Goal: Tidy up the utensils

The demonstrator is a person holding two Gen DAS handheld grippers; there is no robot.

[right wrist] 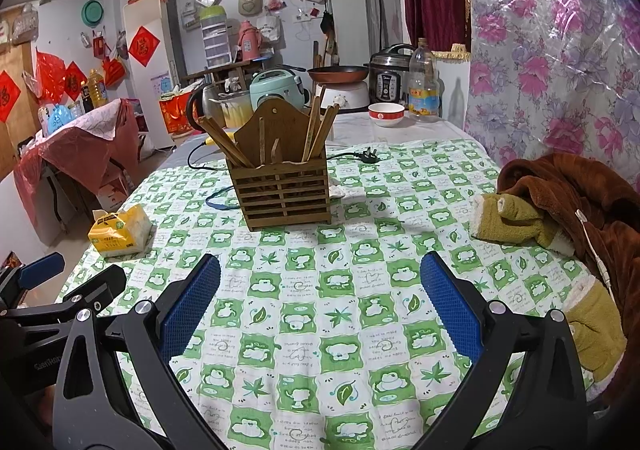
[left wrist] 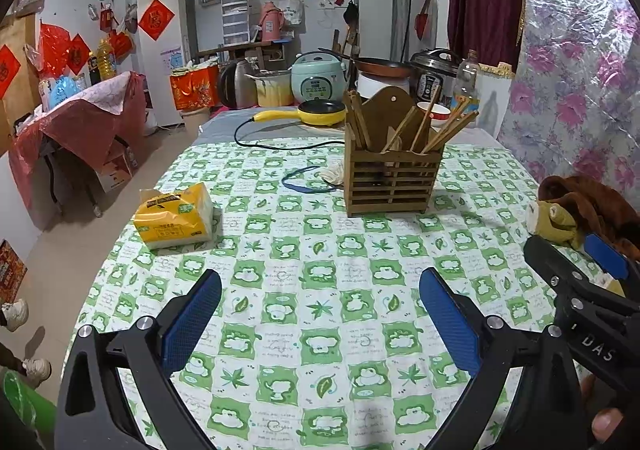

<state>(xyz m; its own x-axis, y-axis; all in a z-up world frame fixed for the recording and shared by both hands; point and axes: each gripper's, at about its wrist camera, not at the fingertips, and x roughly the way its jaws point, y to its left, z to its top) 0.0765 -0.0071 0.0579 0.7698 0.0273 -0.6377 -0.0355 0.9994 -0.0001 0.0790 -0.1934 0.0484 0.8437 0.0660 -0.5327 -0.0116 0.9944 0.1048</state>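
Standing beyond right gripper [right wrist: 320, 306]: utensil holder [right wrist: 283, 185]

The left gripper [left wrist: 320, 314] hovers low with its blue-padded fingers [left wrist: 192, 322] spread wide, nothing between them. The right gripper [right wrist: 320, 310] hovers just beside it, level, jaws likewise wide apart and empty, both pointing forward.

You see the slatted wooden holder [left wrist: 392, 179] upright toward 12 o'clock, its wooden chopsticks [left wrist: 448, 131] leaning out at angles.
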